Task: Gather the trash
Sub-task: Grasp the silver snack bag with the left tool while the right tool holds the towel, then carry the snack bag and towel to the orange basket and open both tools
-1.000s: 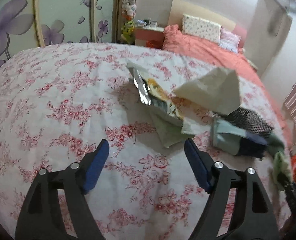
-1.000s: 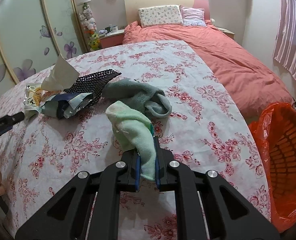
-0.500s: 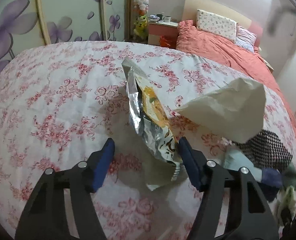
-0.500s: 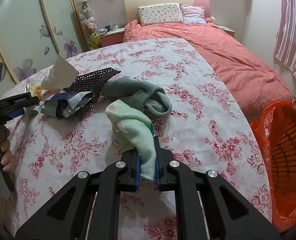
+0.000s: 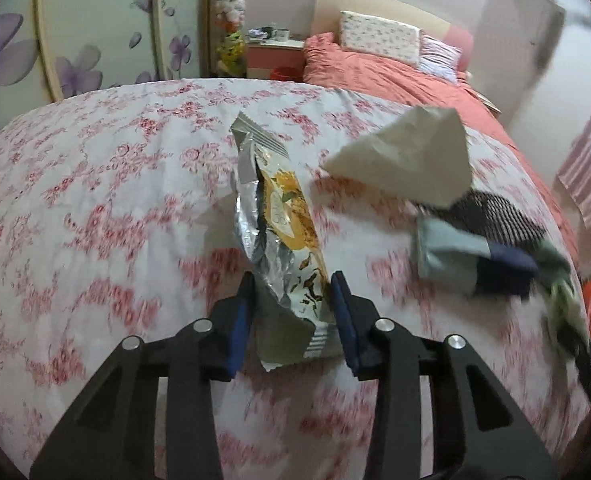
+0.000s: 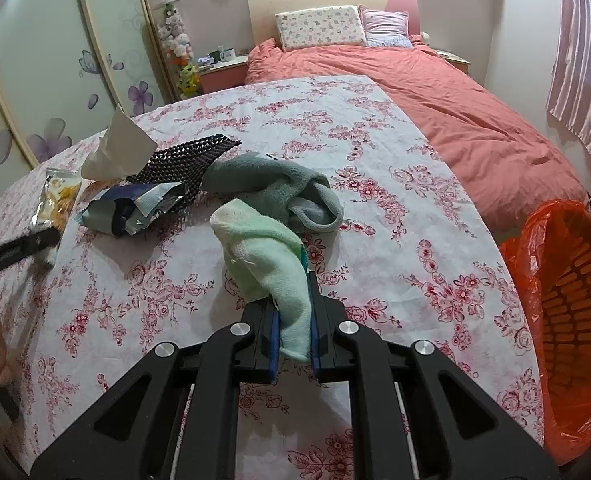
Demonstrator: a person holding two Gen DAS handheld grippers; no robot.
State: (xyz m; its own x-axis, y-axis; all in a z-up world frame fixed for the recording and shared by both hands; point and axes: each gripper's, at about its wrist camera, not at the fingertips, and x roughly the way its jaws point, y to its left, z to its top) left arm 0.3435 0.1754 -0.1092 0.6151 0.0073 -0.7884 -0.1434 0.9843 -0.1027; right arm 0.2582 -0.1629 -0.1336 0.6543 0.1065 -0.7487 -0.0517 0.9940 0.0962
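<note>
While the left gripper (image 5: 291, 284) has just been closing around the near end of the foil snack wrapper (image 5: 279, 224), its blue pads flank the wrapper — whether they already press it cannot be told. That wrapper lies on the floral surface (image 5: 107, 208), left of a crumpled white tissue (image 5: 407, 160). Pressed together, the right gripper (image 6: 293, 320) pinches a pale green cloth (image 6: 267, 256) — the orange trash basket (image 6: 567, 304) stands at the far right.

Home bedroom — bed (image 6: 435, 92) with coral duvet, pillows (image 6: 319, 26), headboard, flower-painted wardrobe doors (image 5: 95, 32).
</note>
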